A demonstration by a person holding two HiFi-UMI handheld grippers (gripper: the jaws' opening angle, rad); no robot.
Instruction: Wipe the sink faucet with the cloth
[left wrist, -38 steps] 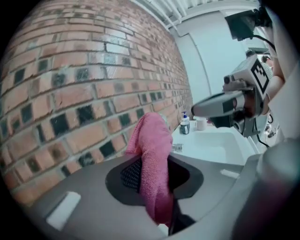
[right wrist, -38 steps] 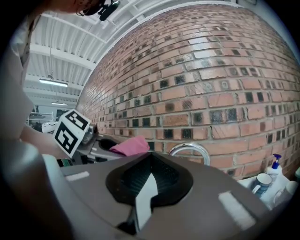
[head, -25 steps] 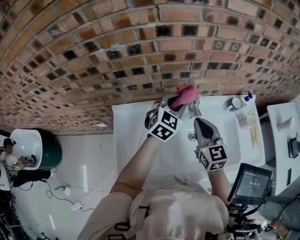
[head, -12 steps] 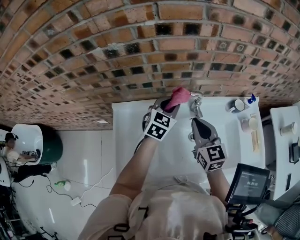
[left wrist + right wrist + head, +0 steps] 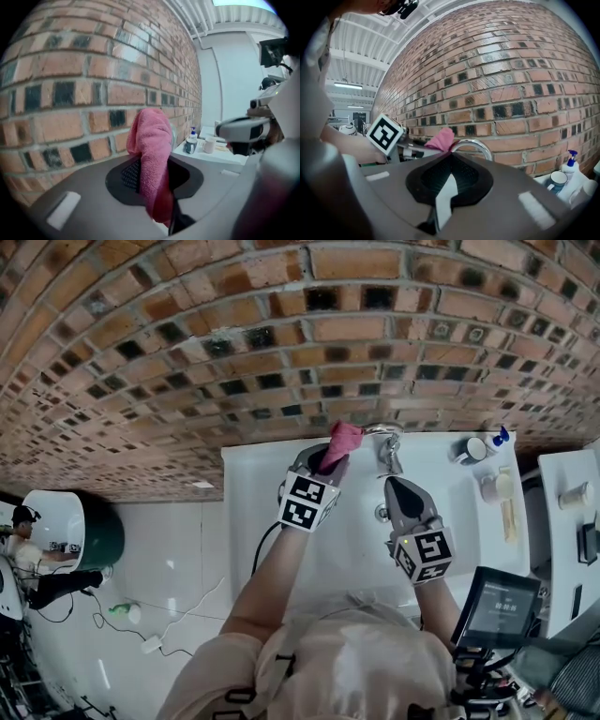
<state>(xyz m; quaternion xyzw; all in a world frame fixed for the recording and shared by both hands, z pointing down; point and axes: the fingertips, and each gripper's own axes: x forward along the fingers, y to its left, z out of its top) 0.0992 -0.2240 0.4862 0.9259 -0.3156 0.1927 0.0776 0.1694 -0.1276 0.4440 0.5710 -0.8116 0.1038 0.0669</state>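
The left gripper (image 5: 330,457), forearm reaching toward twelve o'clock, is clenching the pink cloth (image 5: 343,438) at nine o'clock of the faucet (image 5: 386,440), perhaps touching its spout; the right gripper (image 5: 398,489) is hovering at the faucet's six o'clock, jaws together, empty.

A washroom corner set inside a larger work hall is shown: a white sink (image 5: 248,512) with a chrome faucet (image 5: 386,433) is set against a bare brick wall (image 5: 281,343), and a soap pump bottle (image 5: 497,437) and a mug (image 5: 469,448) are kept on its top. A glossy white floor (image 5: 178,568) strewn with cables (image 5: 112,615), a lit screen (image 5: 502,606) and a second person (image 5: 17,542) among equipment are seen around it. A corrugated ceiling (image 5: 361,51) with strip lights (image 5: 347,86) is caught in the right gripper view.
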